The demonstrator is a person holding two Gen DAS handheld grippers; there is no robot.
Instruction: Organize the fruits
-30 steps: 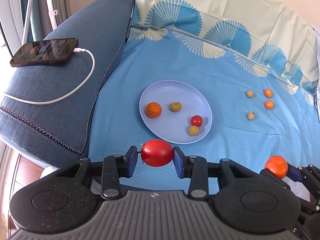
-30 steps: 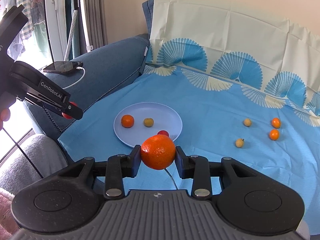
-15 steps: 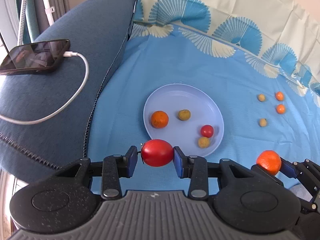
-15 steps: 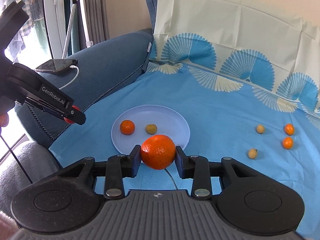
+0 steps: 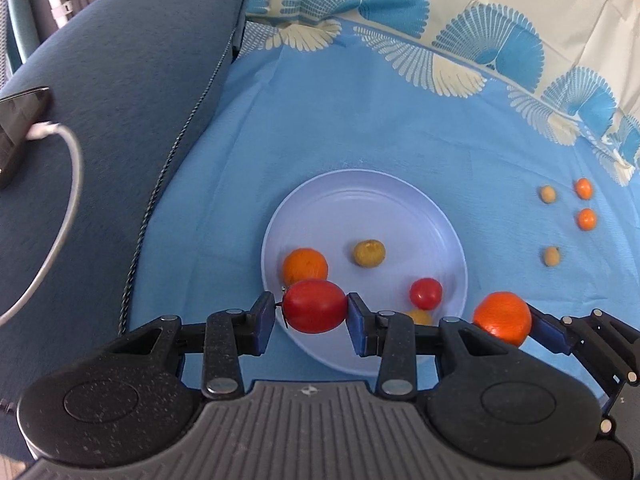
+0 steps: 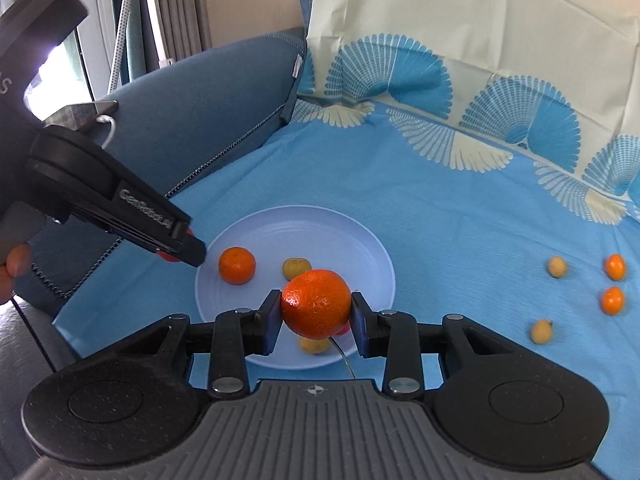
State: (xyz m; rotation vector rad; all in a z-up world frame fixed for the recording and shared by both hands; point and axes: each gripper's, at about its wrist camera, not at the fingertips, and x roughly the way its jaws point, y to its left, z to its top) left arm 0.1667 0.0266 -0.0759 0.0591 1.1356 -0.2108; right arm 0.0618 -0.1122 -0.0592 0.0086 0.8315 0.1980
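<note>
**Two fruits carried in over the plate**

A blue cloth (image 5: 360, 128) with a fan-patterned border covers a sofa seat, with a dark blue cushion (image 5: 120, 100) along its left edge where a phone (image 5: 20, 132) lies on its white charging cable (image 5: 68, 208).

A pale plate (image 5: 360, 200) sits near the front edge of the cloth, toward the cushion side, and serves, by my reading, as the collecting spot. The left gripper (image 5: 314, 312) has its fingers clamped on a red tomato (image 5: 314, 311), held above the plate's near-left rim. The right gripper (image 6: 316, 310) is closed around a mandarin (image 6: 316, 304), above the near part of the plate. Both fruits are pinched across their widest part, likely so they cannot roll out, and both look ready for release.

On the plate I count four pieces: one mandarin (image 5: 305, 266), one small red tomato (image 5: 425, 293) and two yellowish fruits (image 5: 369, 253), the second half hidden behind the left gripper's fingers.

Toward the right edge of the cloth, well apart from the plate, four loose pieces wait: two small orange fruits (image 6: 615, 267) and two yellowish ones (image 6: 557, 267). That makes ten fruits in all.
</note>
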